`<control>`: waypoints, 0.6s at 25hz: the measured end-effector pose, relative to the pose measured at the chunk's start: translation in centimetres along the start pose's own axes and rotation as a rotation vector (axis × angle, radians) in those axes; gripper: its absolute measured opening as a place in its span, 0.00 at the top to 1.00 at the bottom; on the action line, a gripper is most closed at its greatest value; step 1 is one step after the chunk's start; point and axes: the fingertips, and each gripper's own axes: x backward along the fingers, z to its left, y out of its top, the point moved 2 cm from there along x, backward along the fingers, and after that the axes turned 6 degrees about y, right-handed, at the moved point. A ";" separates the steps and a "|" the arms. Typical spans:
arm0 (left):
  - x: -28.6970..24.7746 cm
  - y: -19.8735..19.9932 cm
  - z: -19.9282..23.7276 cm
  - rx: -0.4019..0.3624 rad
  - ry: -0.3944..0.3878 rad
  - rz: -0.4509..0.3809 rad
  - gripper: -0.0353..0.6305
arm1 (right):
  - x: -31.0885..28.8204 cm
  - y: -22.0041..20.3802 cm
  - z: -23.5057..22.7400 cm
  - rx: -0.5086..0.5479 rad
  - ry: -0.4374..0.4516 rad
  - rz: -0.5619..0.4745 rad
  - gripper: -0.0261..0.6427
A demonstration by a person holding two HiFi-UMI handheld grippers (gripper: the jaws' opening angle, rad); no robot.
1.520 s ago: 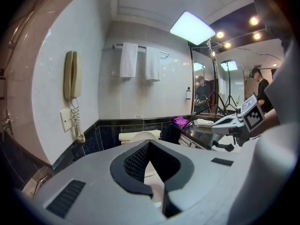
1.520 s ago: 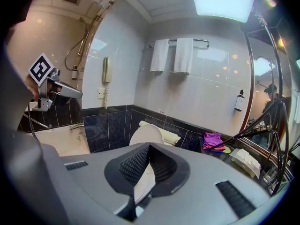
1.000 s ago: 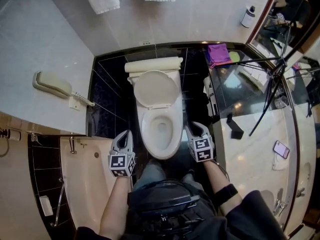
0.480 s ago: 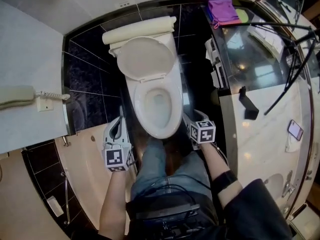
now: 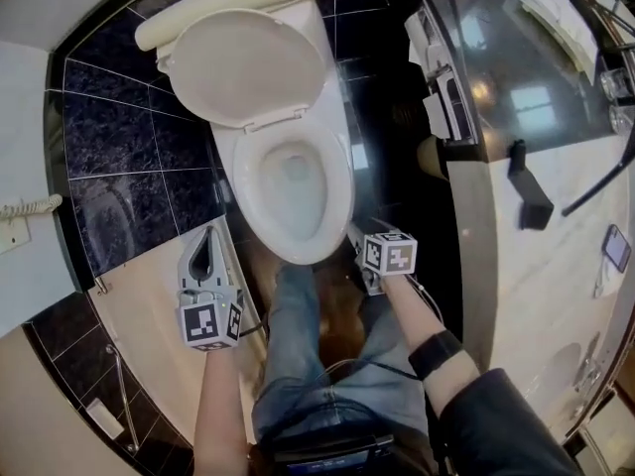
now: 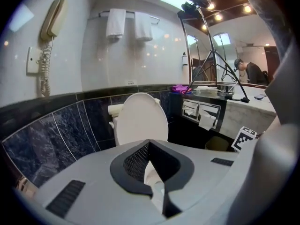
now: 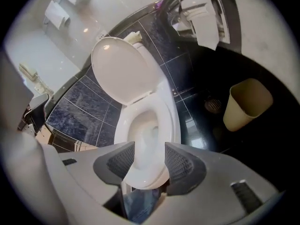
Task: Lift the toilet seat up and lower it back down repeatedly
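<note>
At the bottom centre of the head view, the person's legs in jeans point toward the toilet. Lower left, beside the bowl's front, the left gripper has its jaws closed tip to tip with nothing between them. Just right of the bowl's front edge, the right gripper has just been opening its jaws. They stand wide apart, and the front of the toilet seat shows between them, with no pad pressing on it. The seat lies flat on the bowl in the middle of the frame. Above it, the lid stands raised against the cistern. In the right gripper view, a tan waste bin sits on the dark floor at the right. In the left gripper view, a wall phone hangs at upper left.
</note>
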 end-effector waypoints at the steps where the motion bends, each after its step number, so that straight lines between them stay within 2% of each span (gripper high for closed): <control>1: -0.3 -1.0 -0.3 -0.002 -0.004 0.013 0.95 | -0.9 -0.8 -0.7 -0.022 -0.001 0.006 0.63; 7: -1.9 -5.8 -1.0 -0.008 -0.019 0.048 0.95 | -4.8 -4.6 -4.0 -0.146 0.002 0.010 0.63; 15: -3.3 -8.4 -0.9 -0.027 -0.030 0.067 0.95 | -9.3 -6.7 -5.2 -0.274 0.057 0.006 0.63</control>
